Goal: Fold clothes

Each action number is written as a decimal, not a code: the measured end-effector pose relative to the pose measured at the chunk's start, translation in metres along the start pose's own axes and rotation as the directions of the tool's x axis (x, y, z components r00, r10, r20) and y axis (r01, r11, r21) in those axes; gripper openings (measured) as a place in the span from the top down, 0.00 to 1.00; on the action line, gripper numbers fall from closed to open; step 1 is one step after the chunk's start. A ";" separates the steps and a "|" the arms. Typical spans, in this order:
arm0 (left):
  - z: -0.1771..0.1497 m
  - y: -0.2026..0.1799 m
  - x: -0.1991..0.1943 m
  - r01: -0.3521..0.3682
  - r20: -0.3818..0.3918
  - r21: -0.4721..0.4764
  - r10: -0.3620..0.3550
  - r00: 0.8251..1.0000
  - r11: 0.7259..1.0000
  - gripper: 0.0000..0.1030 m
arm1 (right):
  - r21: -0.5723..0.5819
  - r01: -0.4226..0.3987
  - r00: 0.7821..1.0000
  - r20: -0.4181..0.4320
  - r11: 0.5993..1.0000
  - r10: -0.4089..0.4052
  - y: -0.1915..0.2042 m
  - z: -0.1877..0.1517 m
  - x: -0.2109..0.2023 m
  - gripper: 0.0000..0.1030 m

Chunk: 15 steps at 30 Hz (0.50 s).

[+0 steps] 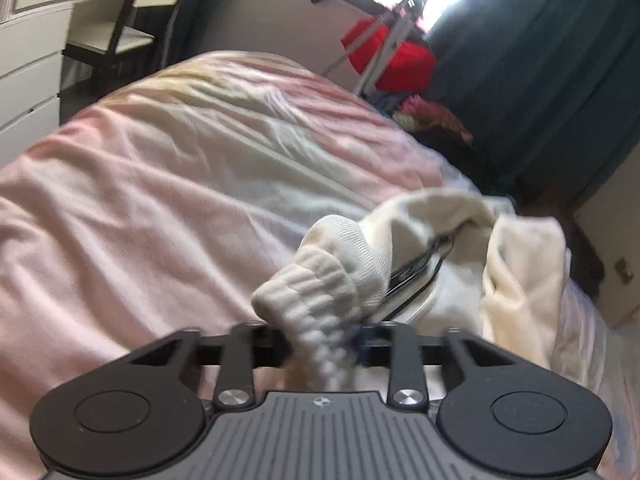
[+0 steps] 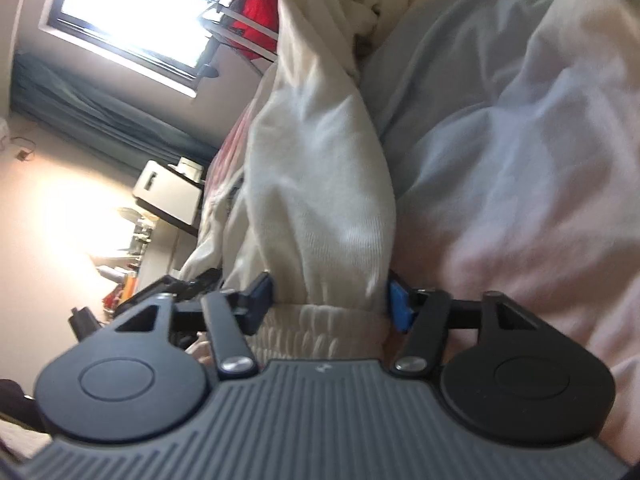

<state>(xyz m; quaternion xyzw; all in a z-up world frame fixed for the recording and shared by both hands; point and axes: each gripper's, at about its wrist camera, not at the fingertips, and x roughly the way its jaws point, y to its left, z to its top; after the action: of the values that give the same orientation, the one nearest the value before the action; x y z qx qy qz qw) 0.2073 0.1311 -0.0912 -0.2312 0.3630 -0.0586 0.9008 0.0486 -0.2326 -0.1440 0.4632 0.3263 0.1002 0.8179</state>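
Observation:
A cream garment (image 1: 440, 240) lies bunched on the pink bed cover (image 1: 160, 200), with black cords showing in its folds. In the left wrist view its ribbed cuff (image 1: 316, 292) runs up out of my left gripper (image 1: 324, 336), which is shut on it; the cuff hides the fingertips. In the right wrist view, which is rolled sideways, a sleeve-like tube of the same cream garment (image 2: 316, 184) stretches away along the bed cover (image 2: 520, 160). My right gripper (image 2: 330, 304) holds this tube just above its ribbed cuff (image 2: 320, 328), blue pads (image 2: 400, 308) pressing on both sides.
White drawers (image 1: 28, 80) and a chair (image 1: 116, 36) stand beyond the bed's far left. A red item on a rack (image 1: 392, 56), a heap of clothes (image 1: 432, 116) and a dark curtain (image 1: 540, 60) are at the far right. The window (image 2: 132, 12) is bright.

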 end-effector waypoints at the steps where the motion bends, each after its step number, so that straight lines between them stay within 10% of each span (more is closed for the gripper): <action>1: 0.007 0.000 -0.005 0.001 0.015 -0.021 0.000 1.000 1.000 0.83 | 0.001 -0.009 1.000 -0.003 1.000 0.009 0.004 -0.002 0.000 0.69; 8: 0.086 -0.002 -0.039 -0.061 0.177 -0.006 0.061 0.982 0.998 0.85 | -0.075 -0.148 0.984 -0.106 0.986 0.140 0.080 -0.037 0.043 0.75; 15: 0.189 0.025 -0.025 -0.276 0.251 0.082 0.248 0.936 0.958 0.85 | -0.111 -0.300 0.912 -0.325 0.947 0.250 0.174 -0.084 0.175 0.76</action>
<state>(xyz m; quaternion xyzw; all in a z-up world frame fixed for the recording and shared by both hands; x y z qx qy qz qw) 0.3166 0.2304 0.0319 -0.1332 0.2761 0.0692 0.9493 0.1544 0.0031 -0.1076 0.4166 0.3717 0.3111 0.7691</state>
